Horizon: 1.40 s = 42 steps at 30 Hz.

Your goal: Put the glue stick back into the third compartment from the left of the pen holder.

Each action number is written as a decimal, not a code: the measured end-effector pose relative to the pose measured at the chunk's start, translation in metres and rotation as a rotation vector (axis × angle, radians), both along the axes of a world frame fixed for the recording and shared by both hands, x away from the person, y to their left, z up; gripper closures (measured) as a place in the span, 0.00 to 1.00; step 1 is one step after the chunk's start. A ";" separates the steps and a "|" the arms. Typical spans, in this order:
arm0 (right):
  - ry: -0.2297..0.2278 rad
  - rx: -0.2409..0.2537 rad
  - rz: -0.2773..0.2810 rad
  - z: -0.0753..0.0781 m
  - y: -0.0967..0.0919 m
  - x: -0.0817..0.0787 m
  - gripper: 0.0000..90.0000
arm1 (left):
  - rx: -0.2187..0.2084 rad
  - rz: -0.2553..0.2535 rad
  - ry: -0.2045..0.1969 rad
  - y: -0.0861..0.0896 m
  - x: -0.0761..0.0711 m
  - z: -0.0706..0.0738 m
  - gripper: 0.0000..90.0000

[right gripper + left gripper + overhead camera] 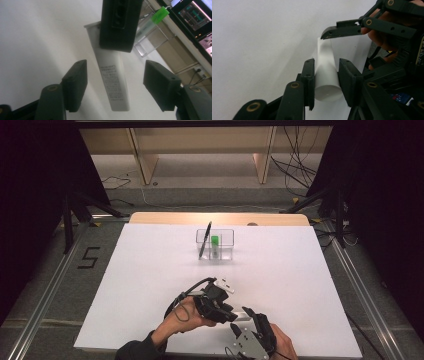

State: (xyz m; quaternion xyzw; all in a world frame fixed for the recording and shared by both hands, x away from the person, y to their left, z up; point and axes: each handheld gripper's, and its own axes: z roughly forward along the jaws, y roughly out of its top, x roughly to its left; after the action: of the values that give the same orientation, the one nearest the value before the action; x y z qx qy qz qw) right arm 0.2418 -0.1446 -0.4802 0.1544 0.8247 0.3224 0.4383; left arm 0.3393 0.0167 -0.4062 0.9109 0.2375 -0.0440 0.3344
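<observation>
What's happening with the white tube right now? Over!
Left gripper shut on white tube. Right gripper open around it, not touching. Nothing in the way. Over.

A white counter (150, 285) stands on grey floor (210, 195). Beyond its far edge: a pale wood shelf unit (200, 150) and loose black cables (300, 165). Black curtains (30, 180) flank both sides. A "5" (89, 257) marks the floor left.

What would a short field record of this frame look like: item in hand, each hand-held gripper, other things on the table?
item: white tube
left hand-held gripper: shut on the white tube near its cap end
right hand-held gripper: open, jaws either side of the tube, not pressing
table: white surface
clear bin: far centre, holds a black pen and a green-capped item
</observation>
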 end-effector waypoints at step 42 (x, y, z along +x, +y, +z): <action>-0.180 -0.278 0.021 -0.012 0.012 -0.009 0.78 | -0.008 -0.039 0.019 0.002 0.001 0.003 0.58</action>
State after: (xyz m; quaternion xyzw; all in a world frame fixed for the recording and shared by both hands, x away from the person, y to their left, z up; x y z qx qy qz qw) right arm 0.2330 -0.1324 -0.4917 0.0542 0.8204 0.2223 0.5241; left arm 0.3407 0.0191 -0.4034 0.9136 0.2225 -0.0603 0.3348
